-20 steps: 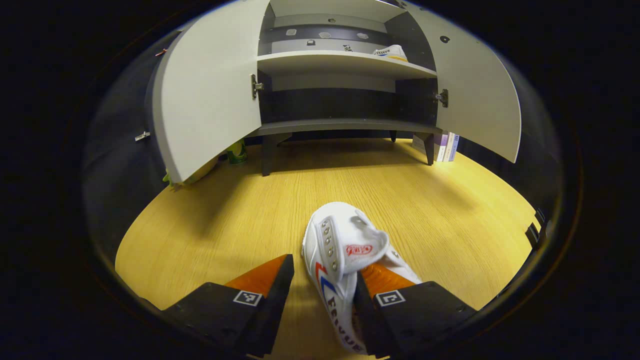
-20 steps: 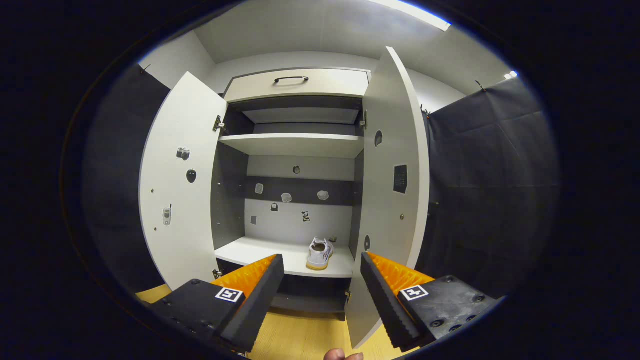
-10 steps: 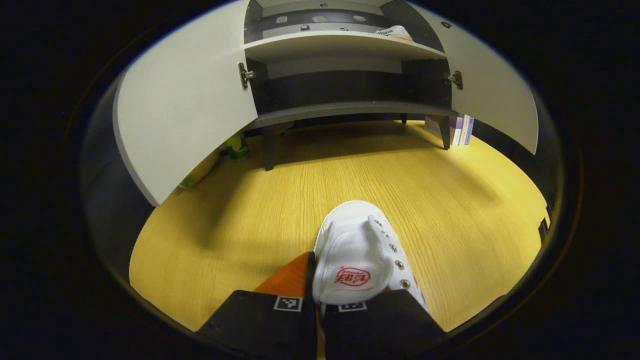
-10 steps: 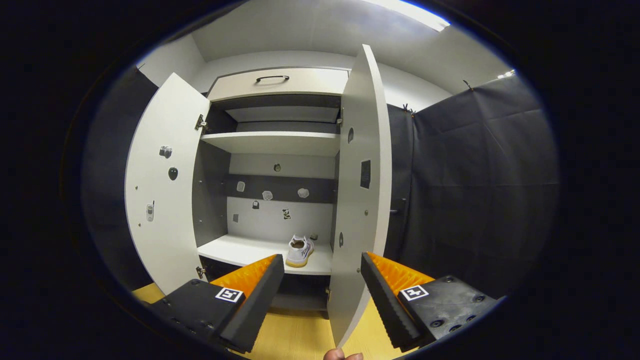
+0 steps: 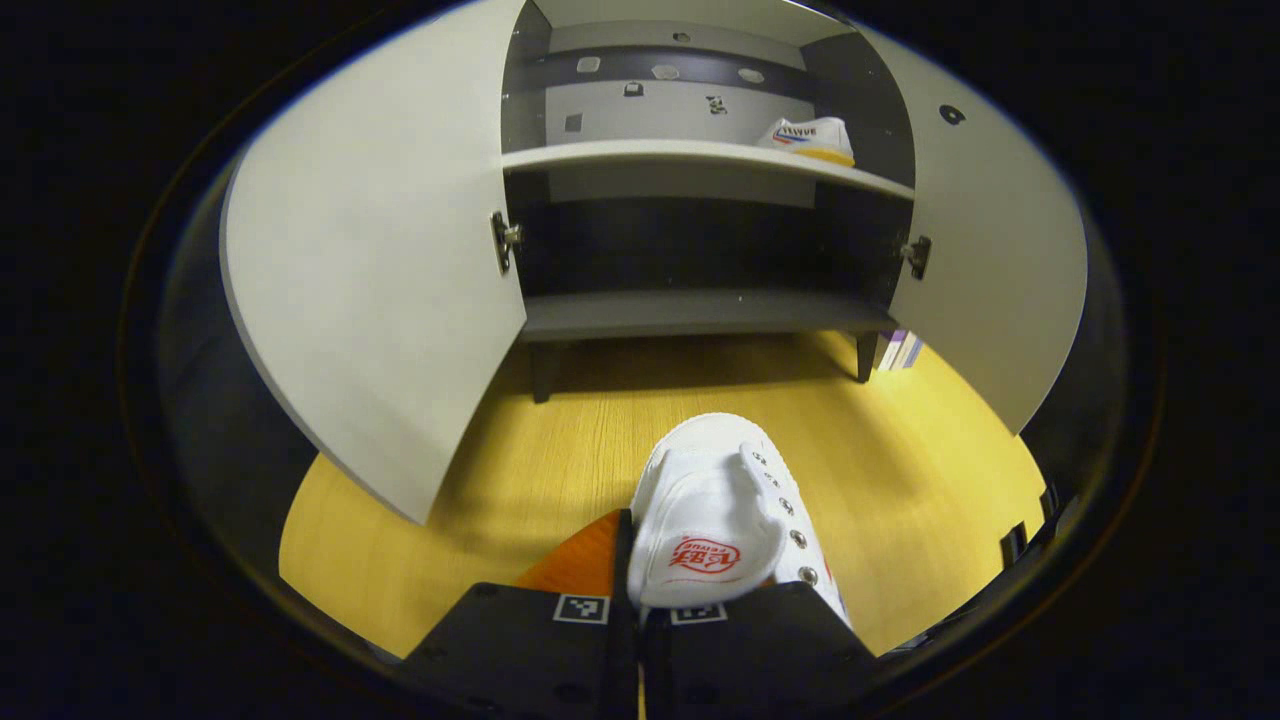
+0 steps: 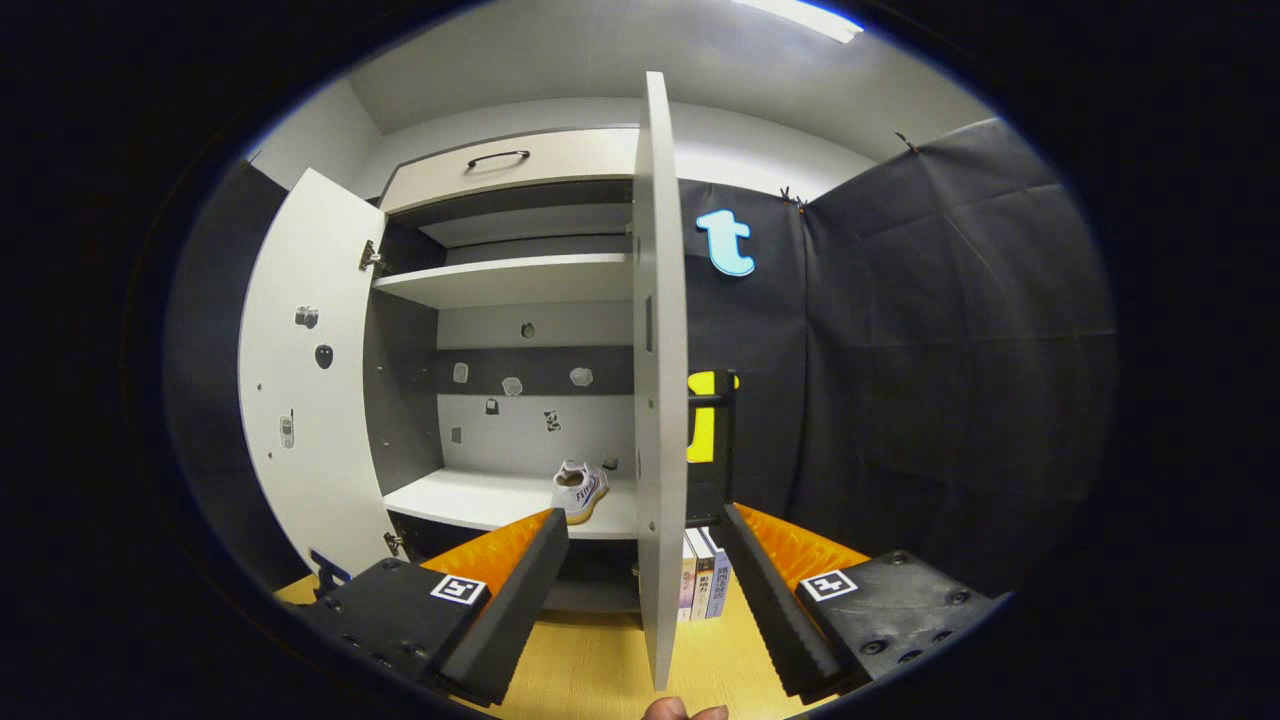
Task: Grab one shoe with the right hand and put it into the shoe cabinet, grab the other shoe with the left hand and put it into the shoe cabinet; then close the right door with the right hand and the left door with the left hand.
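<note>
So one shoe (image 5: 812, 137) is already in the shoe cabinet (image 5: 700, 155). It sits on the white shelf (image 5: 640, 154), far to the right, close to the cabinet's right wall. In the right gripper view the same shoe rests on that shelf, just left of the right door (image 6: 660, 380).

The other shoe (image 5: 715, 520) is not in yet. The left gripper (image 5: 640, 625) has its jaws pressed tight on the near end of this shoe, with the toe pointing toward the cabinet. The wooden floor (image 5: 480, 490) lies under it, but I cannot tell if the shoe is lifted or touching the floor. The cabinet is farther off, beyond a stretch of floor.

The right gripper (image 6: 645, 570) holds nothing. Its jaws are wide apart, and the edge of the right door stands between them, farther off. It looks ready to go for that door, but that is only my guess.

Both doors are open. The left door (image 5: 370, 290) swings out wide on the left side. Some books (image 6: 700, 585) stand on the floor near the bottom of the right door.

So about a third is done, I think. What is left: put the second shoe on a shelf, let it go, shut the right door, then shut the left door.
</note>
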`<state>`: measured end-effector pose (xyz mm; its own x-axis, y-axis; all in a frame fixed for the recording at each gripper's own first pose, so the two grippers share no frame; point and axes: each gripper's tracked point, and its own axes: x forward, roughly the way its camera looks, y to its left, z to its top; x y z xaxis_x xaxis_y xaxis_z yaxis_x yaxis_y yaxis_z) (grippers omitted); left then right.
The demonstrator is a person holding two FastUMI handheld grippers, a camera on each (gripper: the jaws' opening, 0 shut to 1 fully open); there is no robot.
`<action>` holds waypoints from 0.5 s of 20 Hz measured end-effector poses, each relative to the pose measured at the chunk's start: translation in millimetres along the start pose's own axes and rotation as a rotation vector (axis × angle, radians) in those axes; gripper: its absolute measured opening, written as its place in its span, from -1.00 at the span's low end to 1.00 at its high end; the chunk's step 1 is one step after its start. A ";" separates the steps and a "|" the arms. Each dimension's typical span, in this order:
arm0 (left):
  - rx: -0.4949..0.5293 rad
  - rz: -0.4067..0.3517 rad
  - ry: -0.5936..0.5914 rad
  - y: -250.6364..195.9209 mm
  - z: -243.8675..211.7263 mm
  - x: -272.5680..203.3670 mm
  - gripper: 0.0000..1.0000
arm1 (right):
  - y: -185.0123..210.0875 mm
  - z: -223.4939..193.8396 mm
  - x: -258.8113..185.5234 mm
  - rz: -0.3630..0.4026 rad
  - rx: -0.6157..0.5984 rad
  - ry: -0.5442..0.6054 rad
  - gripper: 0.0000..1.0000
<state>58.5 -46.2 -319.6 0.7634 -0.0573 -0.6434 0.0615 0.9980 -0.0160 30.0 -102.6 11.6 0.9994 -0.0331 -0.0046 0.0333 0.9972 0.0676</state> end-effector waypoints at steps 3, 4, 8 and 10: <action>-0.022 0.016 -0.083 -10.2 68.2 -27.9 -0.84 | -24.1 -6.8 -1.9 -0.013 0.009 0.015 0.96; -0.036 0.020 -0.104 -12.7 91.9 -35.4 -0.84 | -32.9 -10.0 -2.6 -0.019 0.008 0.022 0.96; -0.097 0.030 -0.185 -16.3 187.6 -53.0 -0.84 | -62.8 -18.8 -5.5 -0.040 0.030 0.045 0.95; -0.096 0.049 -0.237 -13.8 237.6 -52.0 -0.84 | -75.8 -23.5 -6.0 -0.054 0.038 0.051 0.94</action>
<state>170.8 -63.5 -104.0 0.8940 -0.0025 -0.4480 -0.0321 0.9971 -0.0696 21.5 -176.3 -16.9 0.9948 -0.0823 -0.0599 0.0882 0.9907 0.1036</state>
